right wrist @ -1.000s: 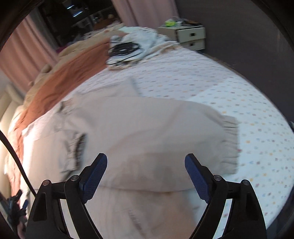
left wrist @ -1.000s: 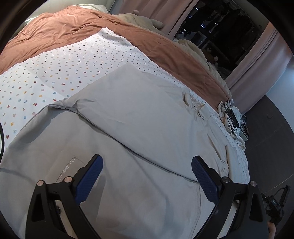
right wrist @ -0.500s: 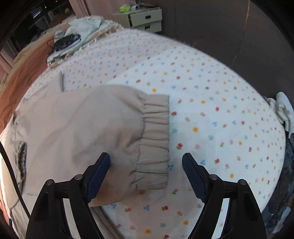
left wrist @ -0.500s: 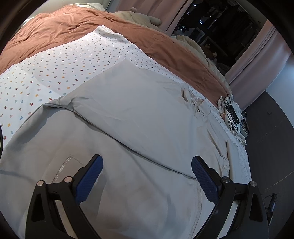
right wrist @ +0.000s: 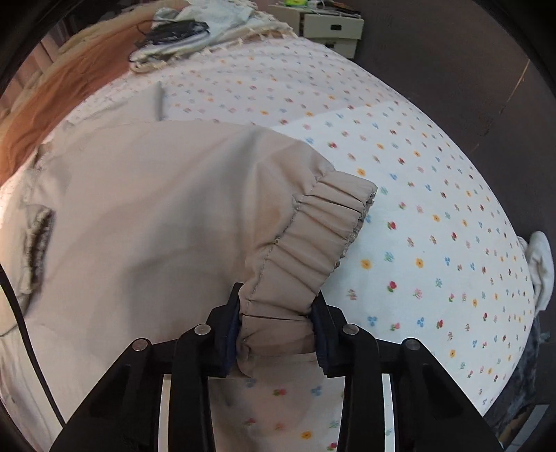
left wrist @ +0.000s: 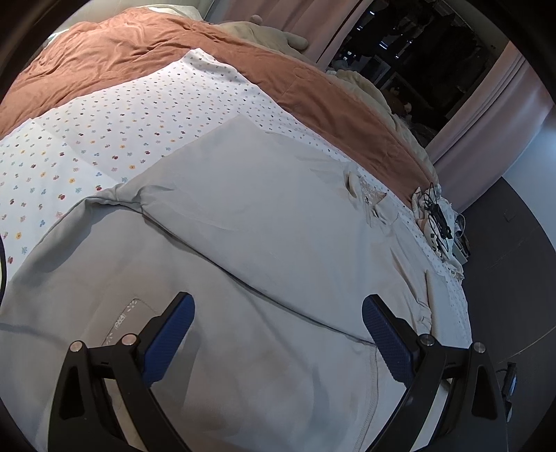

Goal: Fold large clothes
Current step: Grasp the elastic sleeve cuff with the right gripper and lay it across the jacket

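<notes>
A large beige jacket [left wrist: 250, 222] lies spread flat on the flowered bed sheet [left wrist: 104, 121]. My left gripper [left wrist: 278, 333] is open and empty, hovering low over the jacket's body. In the right wrist view the jacket [right wrist: 146, 215] fills the left half. My right gripper [right wrist: 278, 320] is shut on the sleeve's elastic cuff [right wrist: 305, 250], which bunches up between the blue pads and lifts off the sheet [right wrist: 434, 208].
A rust-brown blanket [left wrist: 139, 45] lies along the far side of the bed. A pile of cloth with black cables [right wrist: 180, 31] sits at the far corner. A cream drawer unit [right wrist: 333, 24] stands beyond the bed. A white cloth [right wrist: 540, 264] hangs at the right edge.
My right gripper moved onto the sleeve cuff and closed on it, lifting it slightly. My left gripper stayed open and barely shifted over the jacket.
</notes>
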